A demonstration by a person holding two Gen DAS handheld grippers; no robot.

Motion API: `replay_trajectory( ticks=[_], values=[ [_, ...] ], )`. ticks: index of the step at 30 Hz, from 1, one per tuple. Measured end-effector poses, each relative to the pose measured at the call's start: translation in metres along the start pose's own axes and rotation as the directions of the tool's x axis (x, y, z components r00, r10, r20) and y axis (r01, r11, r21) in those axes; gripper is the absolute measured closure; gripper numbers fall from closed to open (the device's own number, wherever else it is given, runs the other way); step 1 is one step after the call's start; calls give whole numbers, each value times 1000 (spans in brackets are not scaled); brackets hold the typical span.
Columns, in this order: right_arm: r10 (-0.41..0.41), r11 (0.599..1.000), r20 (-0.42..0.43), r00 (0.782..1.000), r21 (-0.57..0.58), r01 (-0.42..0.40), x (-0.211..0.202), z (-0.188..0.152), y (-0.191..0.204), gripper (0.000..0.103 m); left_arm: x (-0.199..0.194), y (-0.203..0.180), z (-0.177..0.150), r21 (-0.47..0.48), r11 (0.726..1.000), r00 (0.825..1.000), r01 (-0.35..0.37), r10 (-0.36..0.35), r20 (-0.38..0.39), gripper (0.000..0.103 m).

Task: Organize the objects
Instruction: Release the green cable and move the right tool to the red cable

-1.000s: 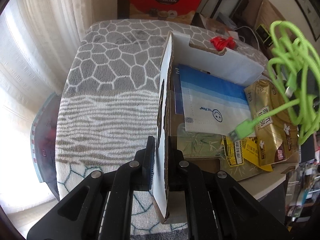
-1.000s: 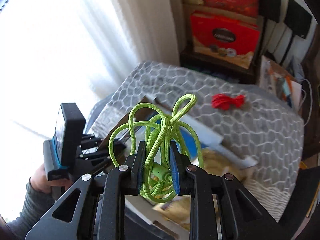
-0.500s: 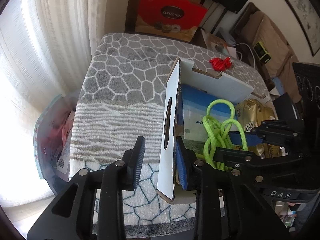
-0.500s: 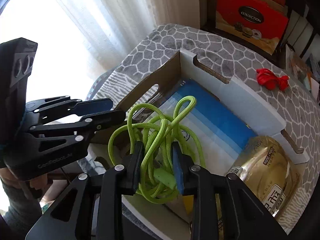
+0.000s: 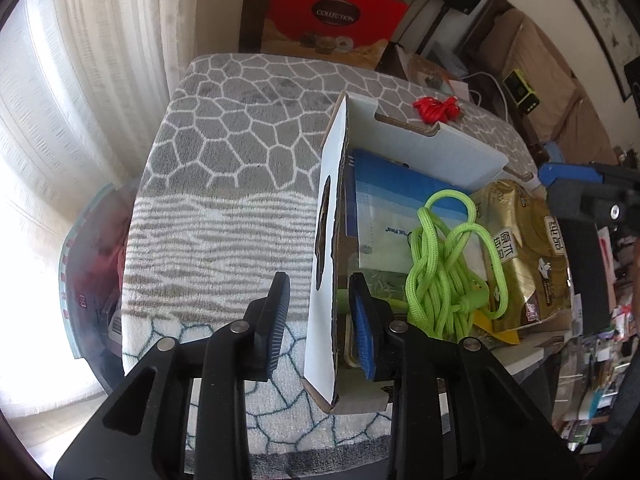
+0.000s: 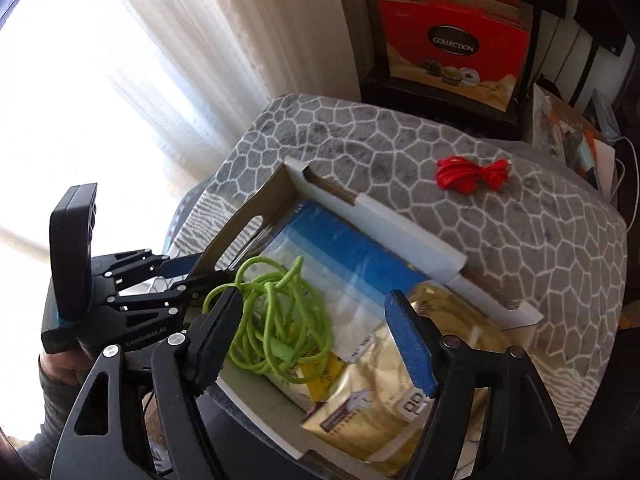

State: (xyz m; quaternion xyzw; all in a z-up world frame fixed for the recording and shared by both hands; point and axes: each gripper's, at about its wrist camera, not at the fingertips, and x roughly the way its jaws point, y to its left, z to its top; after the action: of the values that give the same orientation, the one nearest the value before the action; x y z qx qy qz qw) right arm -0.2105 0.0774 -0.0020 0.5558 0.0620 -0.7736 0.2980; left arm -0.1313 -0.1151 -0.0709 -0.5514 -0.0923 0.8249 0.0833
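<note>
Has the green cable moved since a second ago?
Yes. The green cable went from the right claw, whose jaws are opening, down into the cardboard box.

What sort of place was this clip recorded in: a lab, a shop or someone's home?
Most likely a lived-in home. Sheer white curtains cover a bright window, a red gift box marked COLLECTION stands on dark furniture, and a brown sofa-like seat sits beyond the table's grey patterned fleece cloth.
</note>
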Motion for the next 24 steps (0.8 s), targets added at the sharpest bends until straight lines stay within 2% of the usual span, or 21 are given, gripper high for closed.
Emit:
replay_trajectory(
  ticks=[4,10,11,12,15,17,19,24],
  values=[
    [-64,996,14,998,57,63,-16,7,-29,28,7,-5,-1,15,999,999,-37,37,-7,74],
    [-124,977,-14,992,170,125,-18,25,-78,28,12,-4,1,10,999,999,-45,46,-2,74],
    [-135,972,-19,991,190,136,-16,29,-86,28,13,-3,1,11,999,999,-47,47,-2,76],
    [-138,968,-22,990,211,139,-12,32,-93,28,14,-3,1,14,999,999,-47,47,-2,85],
    [-125,951,-33,992,281,129,3,43,-115,28,15,-4,0,25,999,999,-32,32,-1,92],
    [-109,936,-42,993,331,117,16,50,-129,34,14,-8,-1,32,999,999,-32,31,4,96],
    [-95,923,-52,994,369,108,30,57,-138,50,14,-14,-2,39,997,998,-59,59,14,97],
    [-25,878,-68,997,476,54,65,73,-159,54,13,-20,-7,31,997,998,-68,68,16,97]
  ],
)
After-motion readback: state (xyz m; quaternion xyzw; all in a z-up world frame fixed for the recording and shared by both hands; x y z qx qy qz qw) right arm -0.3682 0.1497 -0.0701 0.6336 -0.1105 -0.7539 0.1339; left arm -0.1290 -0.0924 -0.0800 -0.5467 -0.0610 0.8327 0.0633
